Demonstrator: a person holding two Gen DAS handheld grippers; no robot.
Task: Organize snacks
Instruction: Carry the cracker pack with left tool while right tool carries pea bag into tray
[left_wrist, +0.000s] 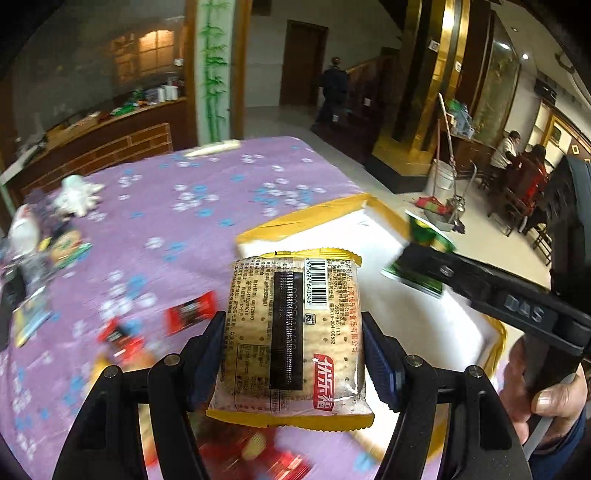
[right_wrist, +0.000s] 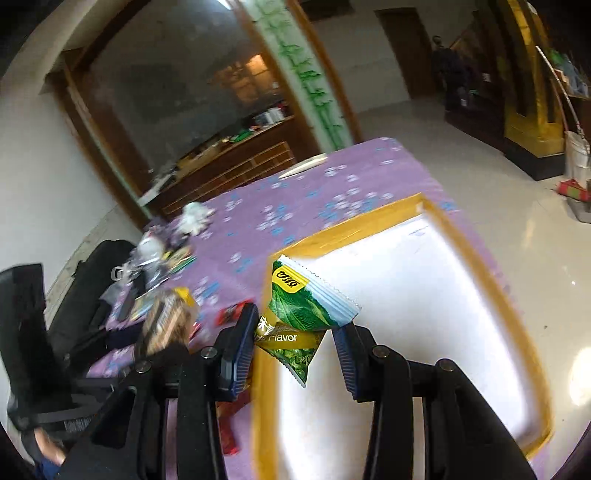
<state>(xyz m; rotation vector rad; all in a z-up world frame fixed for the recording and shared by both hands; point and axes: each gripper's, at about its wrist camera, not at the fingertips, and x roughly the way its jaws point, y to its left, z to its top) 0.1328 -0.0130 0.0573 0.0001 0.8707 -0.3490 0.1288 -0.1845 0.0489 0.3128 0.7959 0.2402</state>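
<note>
Above, the left tongs (left_wrist: 293, 354) pinch a packet of crackers (left_wrist: 295, 332) by its two long sides, blue pads pressed against the clear wrapper, whose back panel with barcode and printed text faces the camera; the packet hangs tilted over the near corner of a white box (left_wrist: 417, 317) with yellow-taped rims. Beside it, the right tongs (right_wrist: 293, 347) pinch a small green snack packet (right_wrist: 303, 314), crumpled between the pads, its yellow label and the word "Flavor" legible; this packet is held over the left rim of the same white box (right_wrist: 406, 295), whose floor appears bare where visible. In the left wrist view the right tongs (left_wrist: 421, 266) enter from the right, gripped by a hand (left_wrist: 543, 402), with the green snack packet (left_wrist: 424, 236) at their tip over the box's far side. The box rests on a tabletop (left_wrist: 166, 206) covered by a purple cloth with blue and white flowers. Red packets (left_wrist: 190, 312) lie on the cloth just left of the box, blurred; further left sits a loose cluster of other wrappers (left_wrist: 55, 251) and a white crumpled object (left_wrist: 79, 195), too blurred to identify. In the right wrist view the crackers (right_wrist: 166, 325) appear at the left, blurred. Beyond the tabletop are a tiled floor, a wooden counter and seated people (left_wrist: 517, 158) in the background.
</note>
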